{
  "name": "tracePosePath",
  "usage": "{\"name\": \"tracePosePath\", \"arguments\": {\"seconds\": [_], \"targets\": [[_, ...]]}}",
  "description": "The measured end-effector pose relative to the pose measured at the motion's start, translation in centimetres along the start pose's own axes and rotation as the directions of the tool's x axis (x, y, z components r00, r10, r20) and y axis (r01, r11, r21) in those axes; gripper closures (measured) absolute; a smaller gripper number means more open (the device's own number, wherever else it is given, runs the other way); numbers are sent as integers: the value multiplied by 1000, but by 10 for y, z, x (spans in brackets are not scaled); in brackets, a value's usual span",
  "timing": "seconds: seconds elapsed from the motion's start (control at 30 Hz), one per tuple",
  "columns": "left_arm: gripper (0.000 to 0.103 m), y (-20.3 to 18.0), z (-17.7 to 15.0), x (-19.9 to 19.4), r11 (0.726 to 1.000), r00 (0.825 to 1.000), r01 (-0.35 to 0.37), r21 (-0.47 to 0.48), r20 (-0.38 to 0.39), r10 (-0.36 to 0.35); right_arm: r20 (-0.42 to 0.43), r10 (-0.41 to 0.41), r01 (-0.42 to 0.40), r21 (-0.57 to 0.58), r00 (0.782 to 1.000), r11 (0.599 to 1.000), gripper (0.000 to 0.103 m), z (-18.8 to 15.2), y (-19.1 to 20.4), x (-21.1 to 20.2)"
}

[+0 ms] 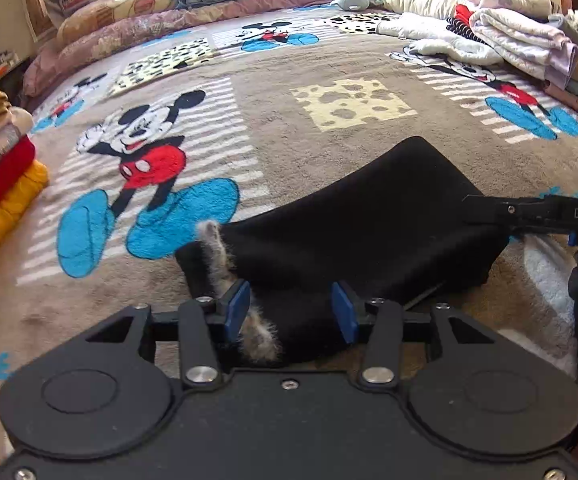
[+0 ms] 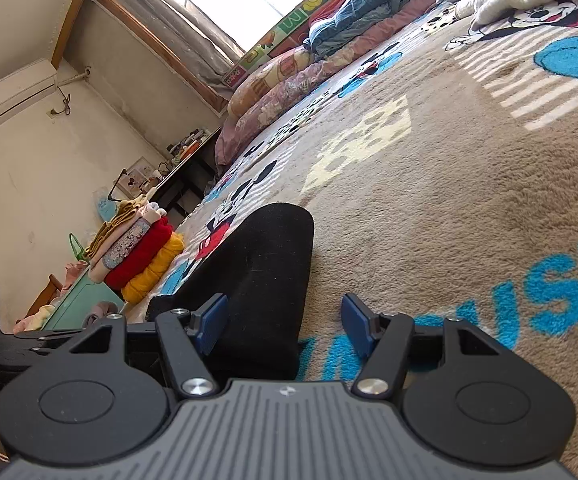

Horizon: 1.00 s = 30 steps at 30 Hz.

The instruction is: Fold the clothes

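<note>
Covering the bed, a tan Mickey Mouse blanket is serving as the work surface. From the left wrist view, a black garment is lying folded near the front edge, a tuft of grey fur trim is showing at its left end, and the left gripper is standing spread, blue pads either side of the cloth. The right gripper is reaching in from the right. A stack of folded clothes is sitting at far left.

From the right wrist view, the garment is appearing matte black and smooth. The right gripper is spread, with cloth lying beside its left pad. The stack is resting left of the garment, at the blanket edge.
</note>
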<state>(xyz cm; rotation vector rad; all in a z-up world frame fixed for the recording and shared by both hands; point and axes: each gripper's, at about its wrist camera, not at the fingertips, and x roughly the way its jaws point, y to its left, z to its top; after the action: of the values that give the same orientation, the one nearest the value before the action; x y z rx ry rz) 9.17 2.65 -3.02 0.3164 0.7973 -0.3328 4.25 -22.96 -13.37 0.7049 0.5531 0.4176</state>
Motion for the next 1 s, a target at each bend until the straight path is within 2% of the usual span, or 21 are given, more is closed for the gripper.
{"name": "tracePosePath", "arguments": {"seconds": [0.07,0.2,0.23,0.33,0.4,0.47,0.6,0.63,0.67,0.7,0.73,0.8,0.87,1.0], "targets": [[58,1,1,-6,1000,999,3,9,53,-4,-1,-3,3,-2,1000,1000,40,0,1,1],[58,0,7,7,998,991,69,-6,114,-68,-3,-5,5,-5,1000,1000,41,0,1,0],[58,0,7,18,997,995,79,-20,57,-77,-3,-6,6,-5,1000,1000,41,0,2,0],[56,4,-1,32,995,995,90,-51,-37,-92,-4,-5,5,-3,1000,1000,41,0,2,0],[56,9,2,17,993,997,76,-85,-13,-77,-3,-4,4,0,1000,1000,41,0,1,0],[56,4,6,5,997,997,60,-46,53,-58,-3,-5,5,-1,1000,1000,41,0,2,0],[55,4,10,23,991,993,103,-83,74,-97,-3,-7,7,-4,1000,1000,41,0,2,1],[51,4,10,29,990,993,104,-92,63,-98,-3,-6,6,-3,1000,1000,41,0,2,1],[48,4,5,40,994,998,60,-89,-7,-61,-4,-6,6,-3,1000,1000,41,0,1,1],[48,5,0,39,996,1000,30,-80,8,-30,-4,-5,5,-3,1000,1000,41,1,1,1],[53,7,-2,33,994,999,22,-111,30,-19,-4,-5,5,-3,1000,1000,41,1,1,1],[52,8,-3,18,983,995,-53,-178,69,66,-3,-5,5,0,1000,1000,41,0,1,1],[52,11,-4,8,964,990,-20,-264,128,56,-3,-8,8,-3,1000,1000,41,0,1,1],[51,6,-2,18,924,973,175,-340,206,-108,-4,-7,7,-4,1000,1000,41,0,1,1]]}}
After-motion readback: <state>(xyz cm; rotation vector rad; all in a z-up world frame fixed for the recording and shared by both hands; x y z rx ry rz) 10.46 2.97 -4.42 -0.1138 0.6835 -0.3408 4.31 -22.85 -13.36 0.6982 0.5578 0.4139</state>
